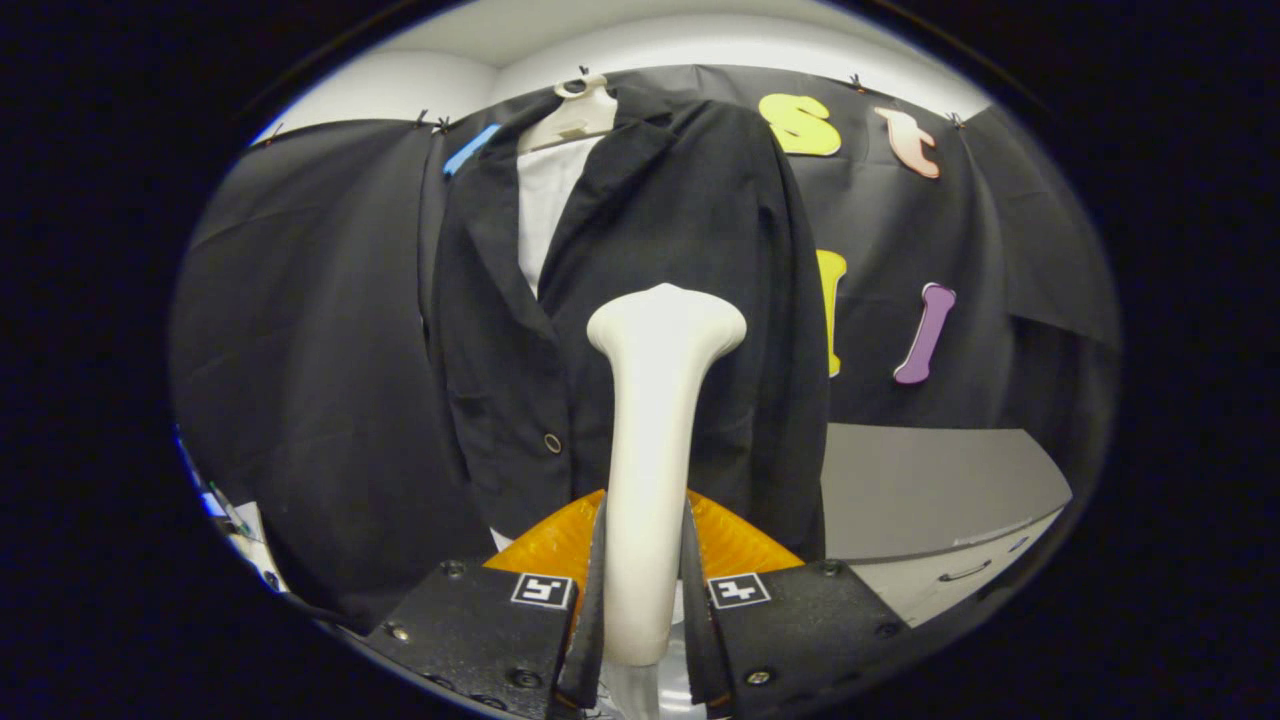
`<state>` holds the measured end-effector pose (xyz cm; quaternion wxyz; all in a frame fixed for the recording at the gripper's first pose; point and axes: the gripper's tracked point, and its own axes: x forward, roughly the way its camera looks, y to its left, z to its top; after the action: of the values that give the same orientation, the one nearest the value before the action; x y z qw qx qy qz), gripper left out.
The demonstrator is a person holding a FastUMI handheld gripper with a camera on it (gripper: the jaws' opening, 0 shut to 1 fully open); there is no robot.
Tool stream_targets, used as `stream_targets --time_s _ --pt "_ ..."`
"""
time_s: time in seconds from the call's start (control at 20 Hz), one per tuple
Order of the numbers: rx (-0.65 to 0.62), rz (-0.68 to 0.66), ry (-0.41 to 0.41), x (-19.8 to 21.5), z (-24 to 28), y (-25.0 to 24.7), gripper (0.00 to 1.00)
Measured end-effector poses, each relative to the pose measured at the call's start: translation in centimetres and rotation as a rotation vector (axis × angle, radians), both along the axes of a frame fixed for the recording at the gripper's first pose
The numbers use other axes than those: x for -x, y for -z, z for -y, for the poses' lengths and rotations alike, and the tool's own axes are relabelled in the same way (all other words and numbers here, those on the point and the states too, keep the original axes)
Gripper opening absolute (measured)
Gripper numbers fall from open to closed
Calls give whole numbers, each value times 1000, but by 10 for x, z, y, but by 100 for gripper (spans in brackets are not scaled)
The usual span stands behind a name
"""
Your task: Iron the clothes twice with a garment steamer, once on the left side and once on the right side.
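Gripper fingers clamp the white garment steamer by its handle, one finger on each side, its head pointing toward 12 o'clock against the black jacket. That jacket hangs on a pale hanger over a white shirt. At 4 o'clock stands a grey cabinet.
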<state>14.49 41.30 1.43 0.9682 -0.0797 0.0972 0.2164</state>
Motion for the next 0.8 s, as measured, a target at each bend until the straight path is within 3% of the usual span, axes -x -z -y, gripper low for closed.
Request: stream_targets --time_s 0.8 --pt "114 -149 6 9 14 110 36"
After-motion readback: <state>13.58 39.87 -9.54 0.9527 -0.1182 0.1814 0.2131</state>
